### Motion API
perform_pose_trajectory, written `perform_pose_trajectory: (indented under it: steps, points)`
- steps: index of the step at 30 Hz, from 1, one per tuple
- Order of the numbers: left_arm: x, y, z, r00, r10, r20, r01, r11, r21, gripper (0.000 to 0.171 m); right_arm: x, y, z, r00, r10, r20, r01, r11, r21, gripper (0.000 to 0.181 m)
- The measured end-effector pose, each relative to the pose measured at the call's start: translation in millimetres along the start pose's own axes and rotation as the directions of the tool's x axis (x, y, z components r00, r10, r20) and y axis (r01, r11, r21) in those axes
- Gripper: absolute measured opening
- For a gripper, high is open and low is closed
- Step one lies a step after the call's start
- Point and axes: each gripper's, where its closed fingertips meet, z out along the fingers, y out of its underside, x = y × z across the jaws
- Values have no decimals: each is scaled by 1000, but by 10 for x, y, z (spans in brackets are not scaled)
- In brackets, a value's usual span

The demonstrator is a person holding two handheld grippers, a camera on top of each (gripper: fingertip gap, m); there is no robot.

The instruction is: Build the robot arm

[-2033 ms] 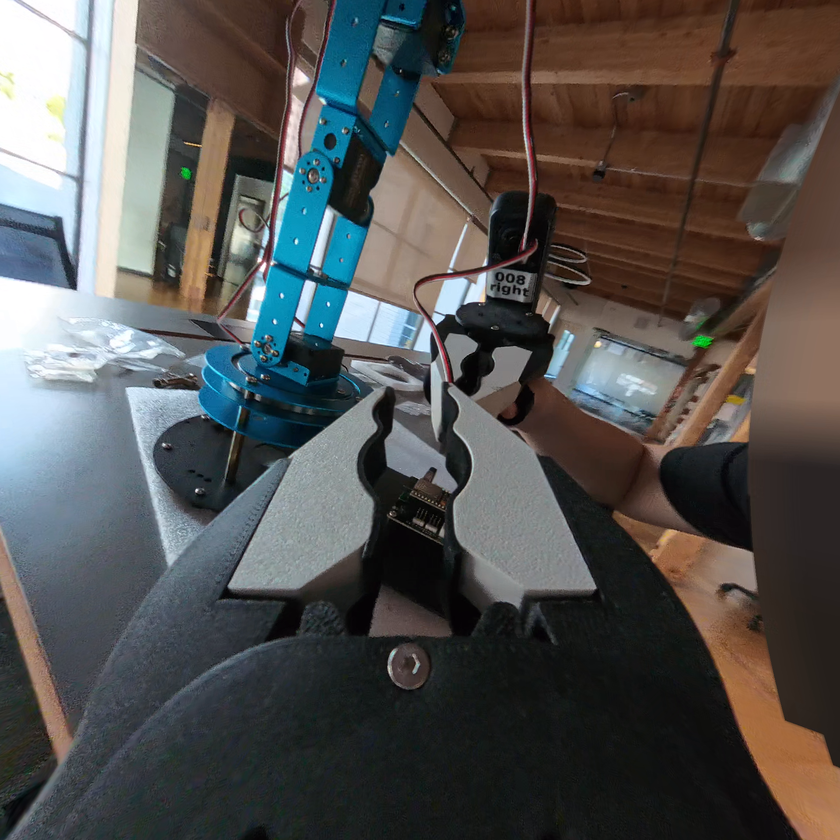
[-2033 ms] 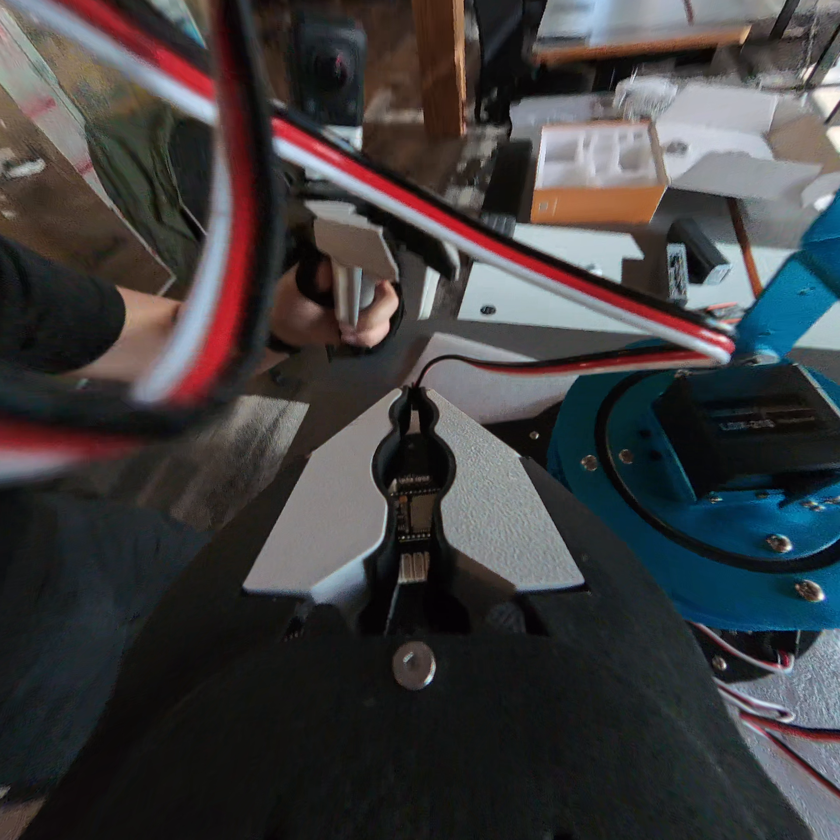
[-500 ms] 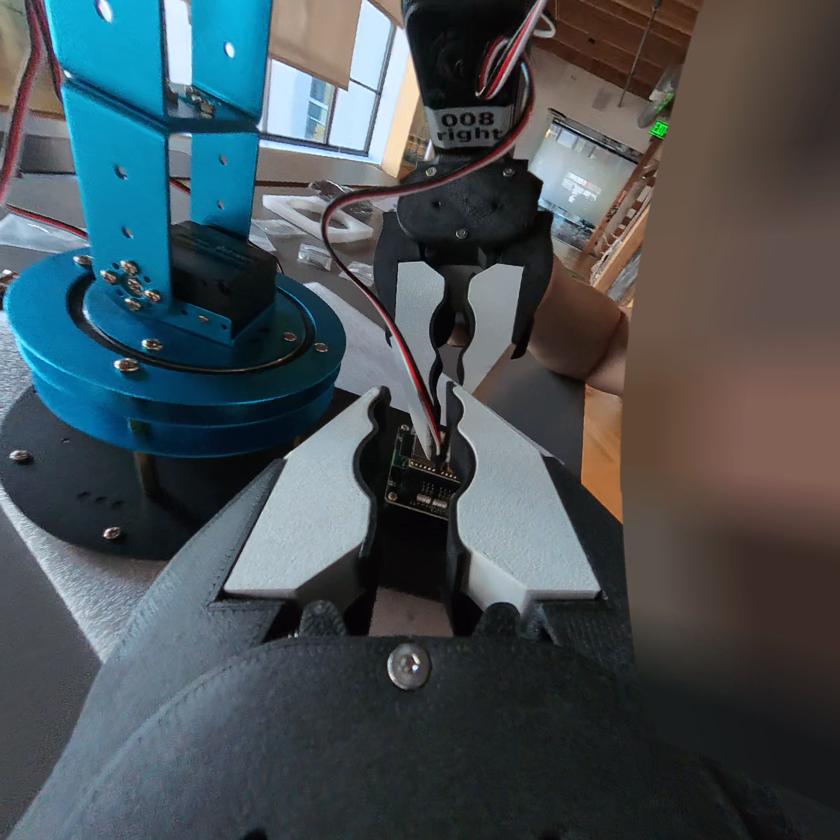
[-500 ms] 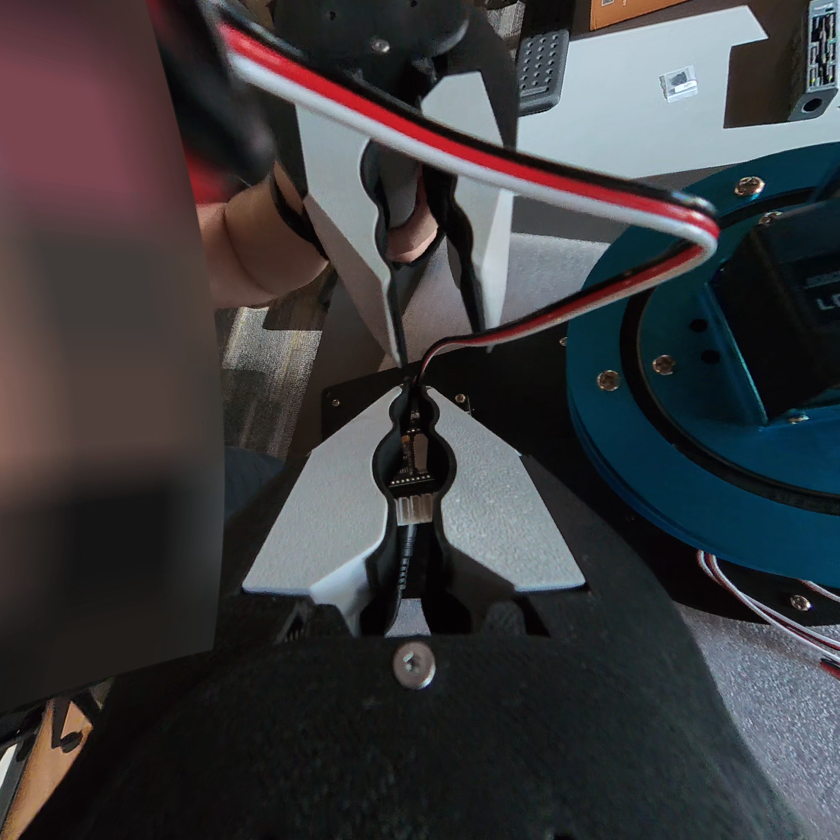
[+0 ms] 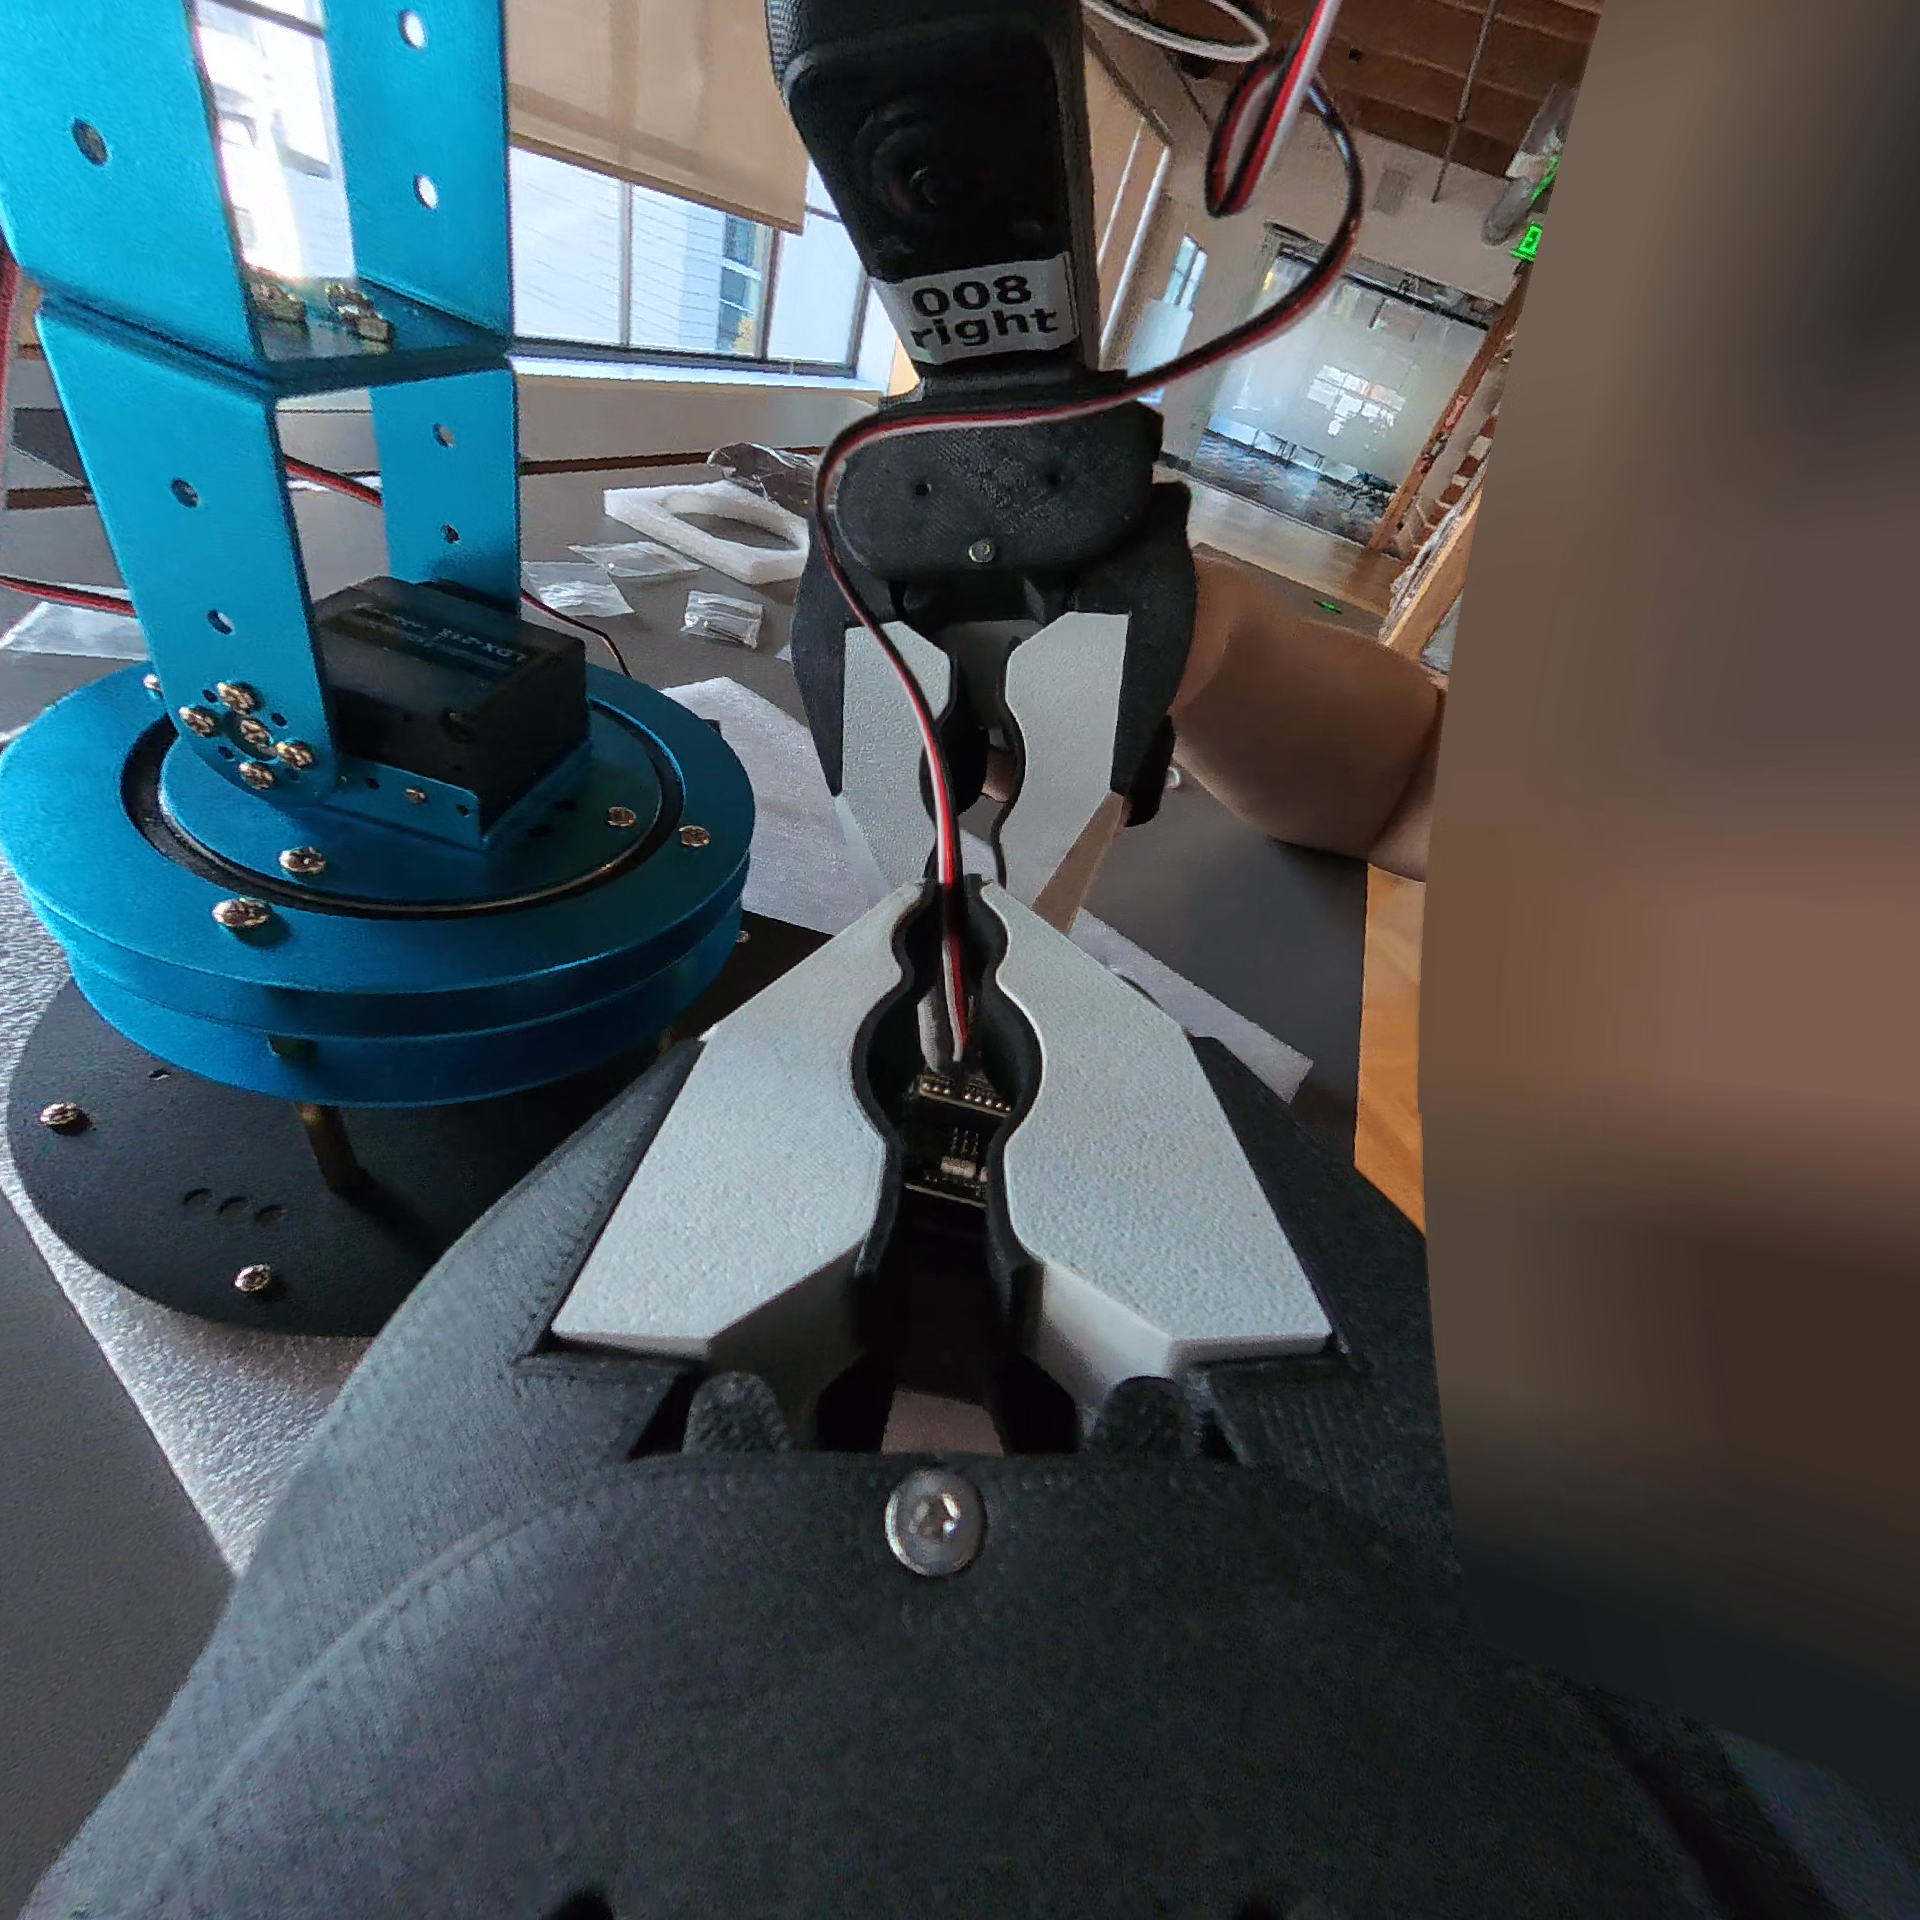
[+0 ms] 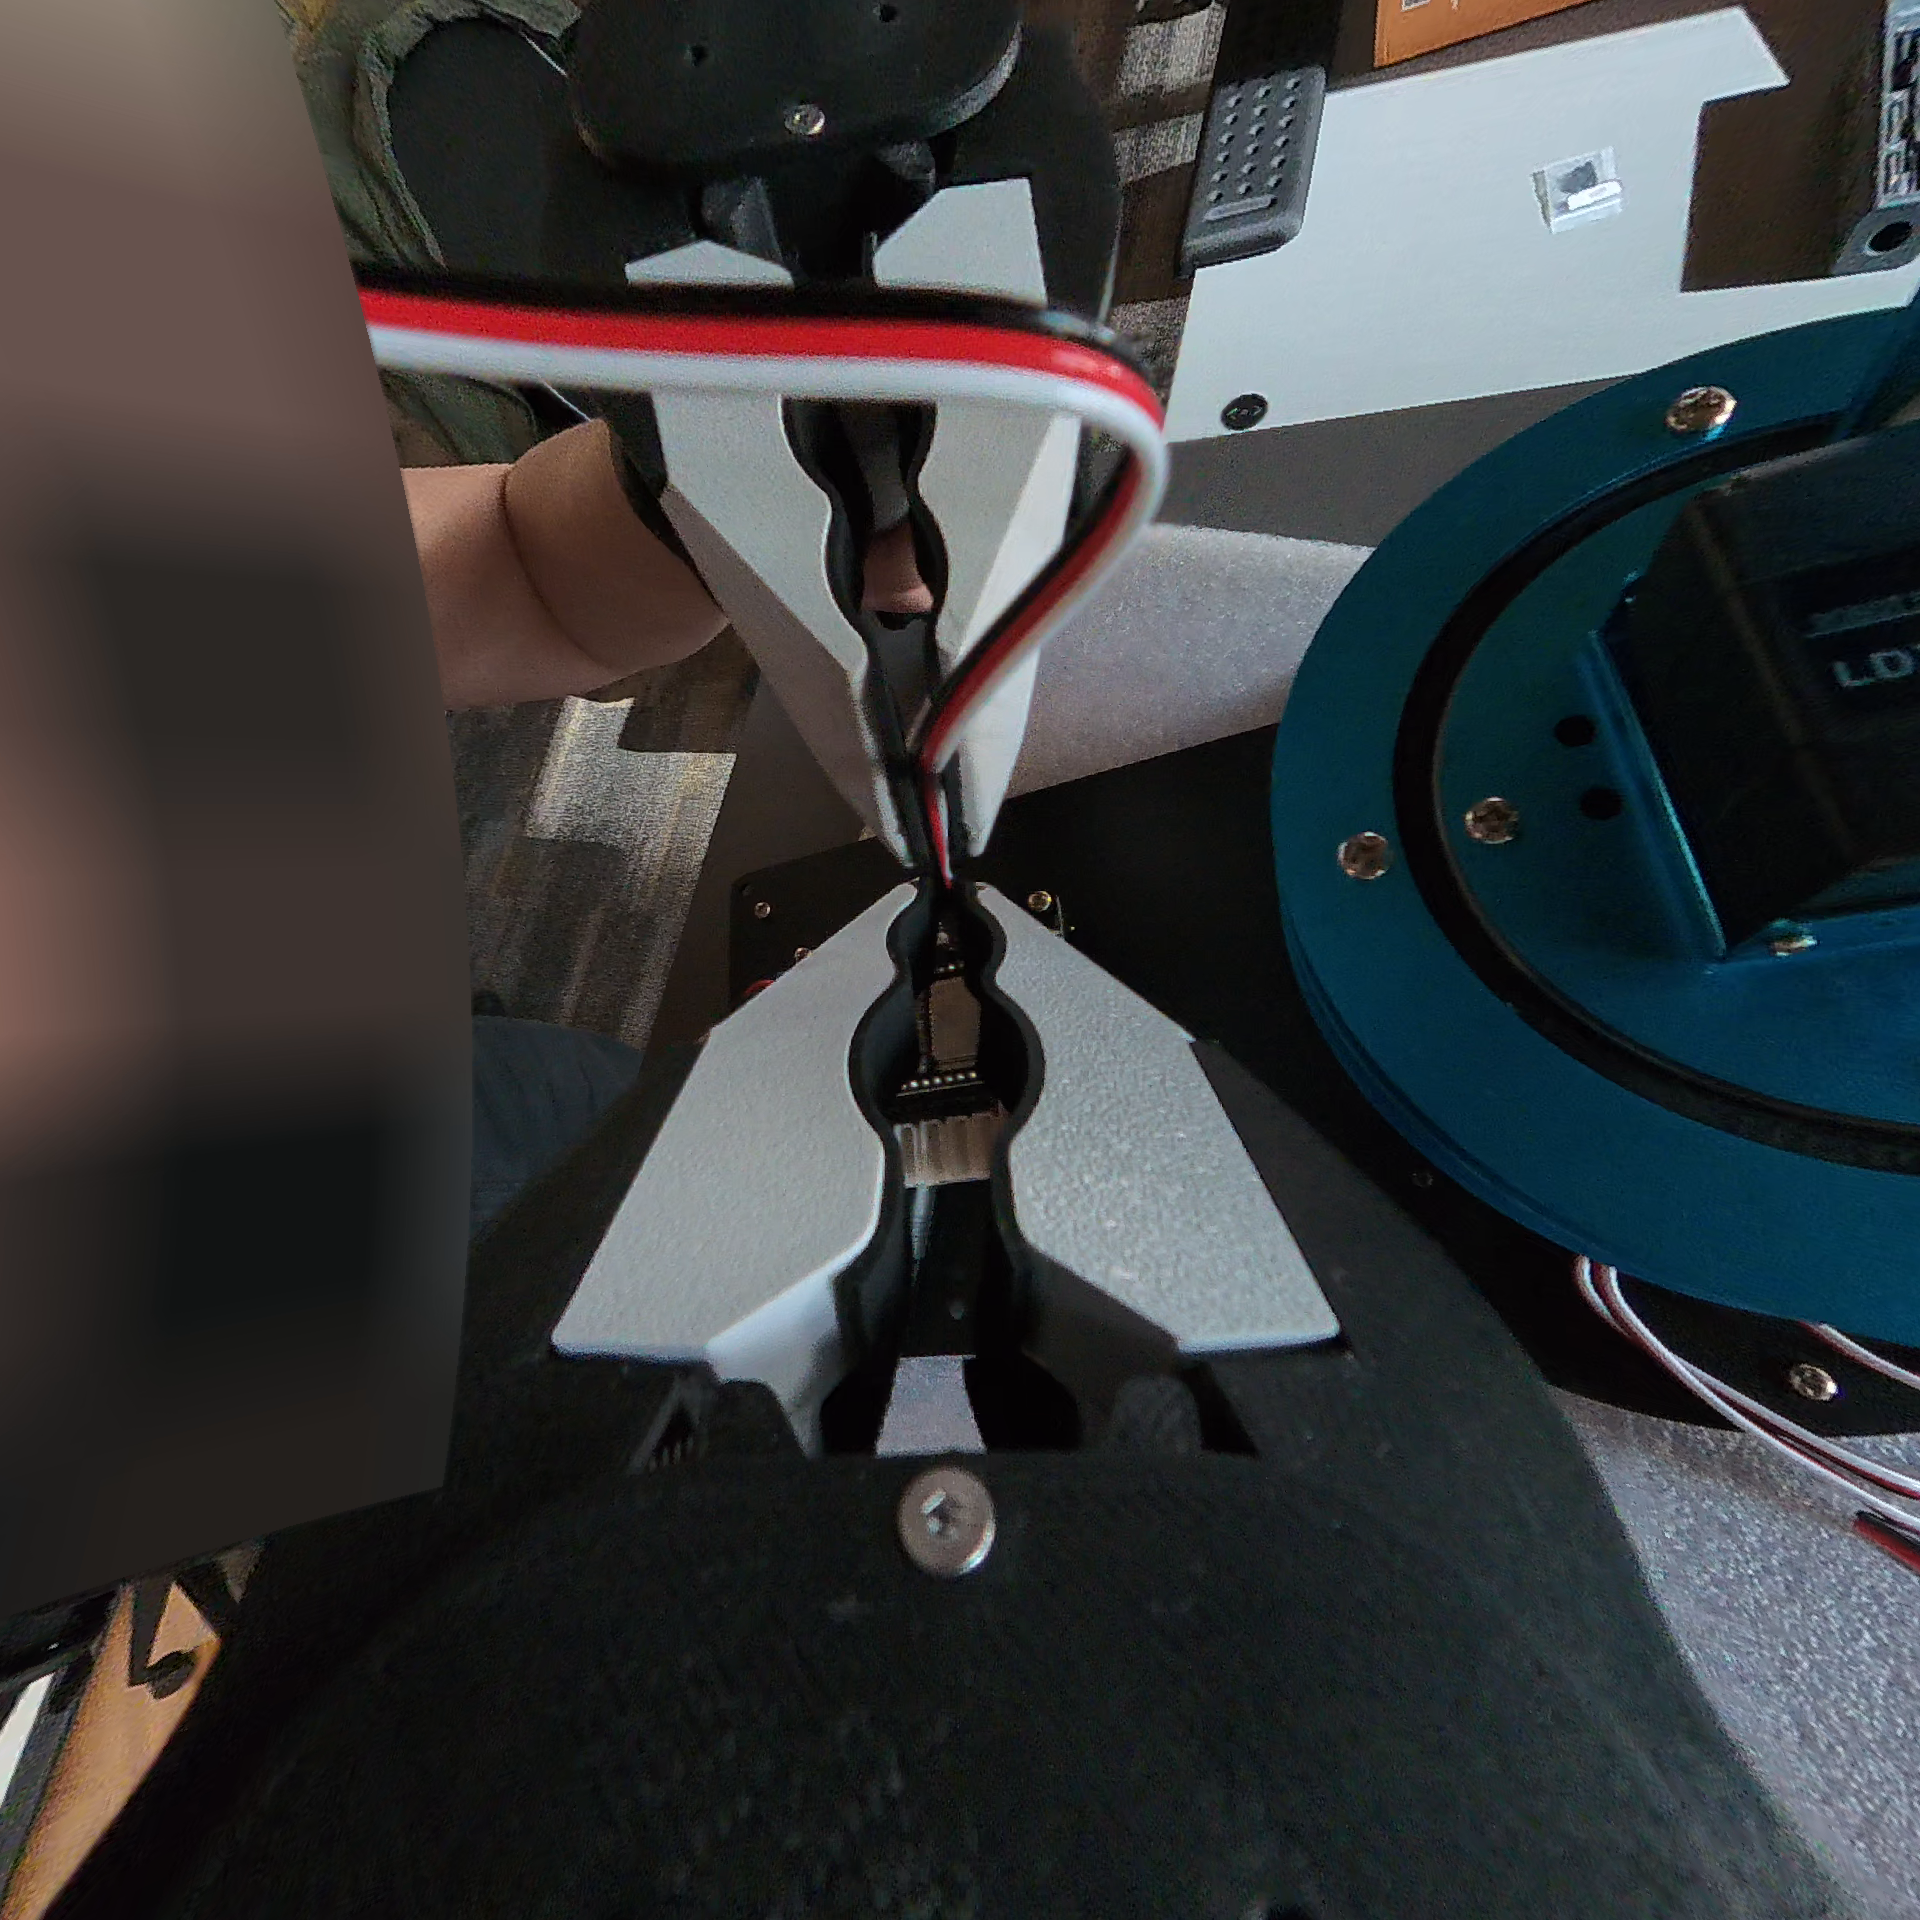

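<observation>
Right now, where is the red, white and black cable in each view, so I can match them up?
Left wrist view: the cable hangs down the upper middle and ends near the centre.
Right wrist view: the cable crosses the top, bends at the right, then runs down to the centre.
Shared landmark: the blue base, on the left in the left wrist view and on the right in the other.

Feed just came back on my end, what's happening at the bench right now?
A person holds two claws tip to tip beside the blue rotating base. The left claw and right claw are both closed on the red, white and black servo cable, just above a small circuit board. Whether the cable is fully plugged in cannot be told.
</observation>
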Motion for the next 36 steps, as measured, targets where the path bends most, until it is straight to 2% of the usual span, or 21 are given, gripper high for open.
perform_pose_trajectory:
  steps: [5, 8, 16, 20, 25, 32, 36]
  points:
    - [9, -26, -30, 1000, 20, 20, -20, 1000, 13, 2, 30, 8, -11, 996, -69, -49, 68, 997, -22, 17]
    - [17, -6, -36, 999, 29, 27, -29, 1000, 2, 2, 3, -28, -46, 988, -136, -67, 135, 991, -19, 17]
    - [8, 58, -28, 998, 41, 38, -40, 999, -26, 2, -2, -24, -40, 986, -153, -62, 152, 988, -25, 7]
    - [-5, 70, -22, 998, 44, 49, -42, 998, -41, 2, -9, -14, -23, 985, -161, -63, 159, 987, -35, 8]
    - [-22, 81, -24, 998, 33, 55, -30, 998, -48, 2, 66, -32, -70, 975, -182, -127, 177, 983, -46, 13]
    - [-35, 66, -15, 997, 27, 69, -23, 998, -58, 2, 49, -14, -14, 981, -123, -149, 113, 991, -77, 12]
    - [-19, 66, -3, 997, 31, 69, -26, 997, -73, 2, 41, -11, -24, 974, -145, -175, 128, 986, -103, 2]
